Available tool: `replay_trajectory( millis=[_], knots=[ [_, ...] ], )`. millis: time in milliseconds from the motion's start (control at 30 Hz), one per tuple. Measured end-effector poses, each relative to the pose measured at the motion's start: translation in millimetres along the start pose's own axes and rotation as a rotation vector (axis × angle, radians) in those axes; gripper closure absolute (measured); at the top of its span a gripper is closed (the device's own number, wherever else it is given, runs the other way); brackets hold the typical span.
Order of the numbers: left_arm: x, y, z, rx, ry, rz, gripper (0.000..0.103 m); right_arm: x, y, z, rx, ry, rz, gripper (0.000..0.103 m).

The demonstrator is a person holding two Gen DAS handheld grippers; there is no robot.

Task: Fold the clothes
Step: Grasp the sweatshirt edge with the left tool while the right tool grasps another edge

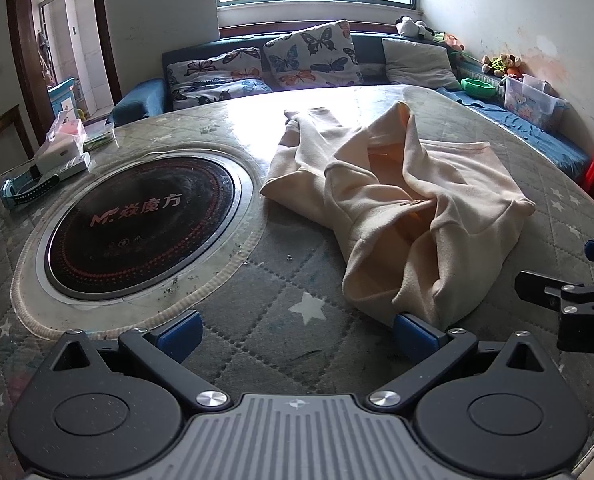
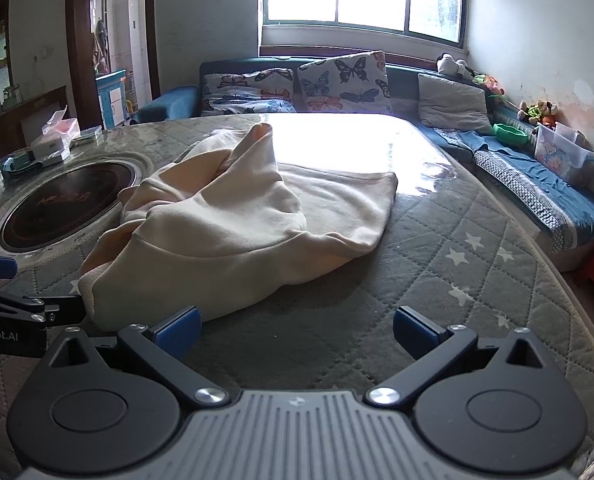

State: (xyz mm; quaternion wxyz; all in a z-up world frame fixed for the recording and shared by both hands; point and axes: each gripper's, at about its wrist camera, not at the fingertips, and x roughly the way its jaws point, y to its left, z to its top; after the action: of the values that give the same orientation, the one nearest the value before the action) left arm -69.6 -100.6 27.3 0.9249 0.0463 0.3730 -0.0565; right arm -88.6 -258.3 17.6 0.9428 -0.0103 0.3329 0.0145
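Left gripper (image 1: 297,330): held low over the quilted table cover (image 1: 257,280), pointing forward, jaws spread wide, nothing between them. Its right fingertip (image 1: 413,330) sits at the near hem of the cream garment (image 1: 409,208); contact cannot be confirmed.

Right gripper (image 2: 297,330): level, low over the cover, jaws likewise spread and empty, near the garment's near edge but apart from it.

Garment: crumpled in a heap on the table, right of the round black hotplate (image 1: 141,224), one fold standing up. Each gripper shows at the edge of the other's view.
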Motion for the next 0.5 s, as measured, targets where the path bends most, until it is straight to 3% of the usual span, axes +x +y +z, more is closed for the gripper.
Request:
replay_trajectory(
  millis=[500],
  knots=[
    [1.8,-5.5,6.0,0.019,-0.001,-0.008,0.0,0.1,0.6,6.0,0.002,-0.021,0.013,0.0]
  ],
)
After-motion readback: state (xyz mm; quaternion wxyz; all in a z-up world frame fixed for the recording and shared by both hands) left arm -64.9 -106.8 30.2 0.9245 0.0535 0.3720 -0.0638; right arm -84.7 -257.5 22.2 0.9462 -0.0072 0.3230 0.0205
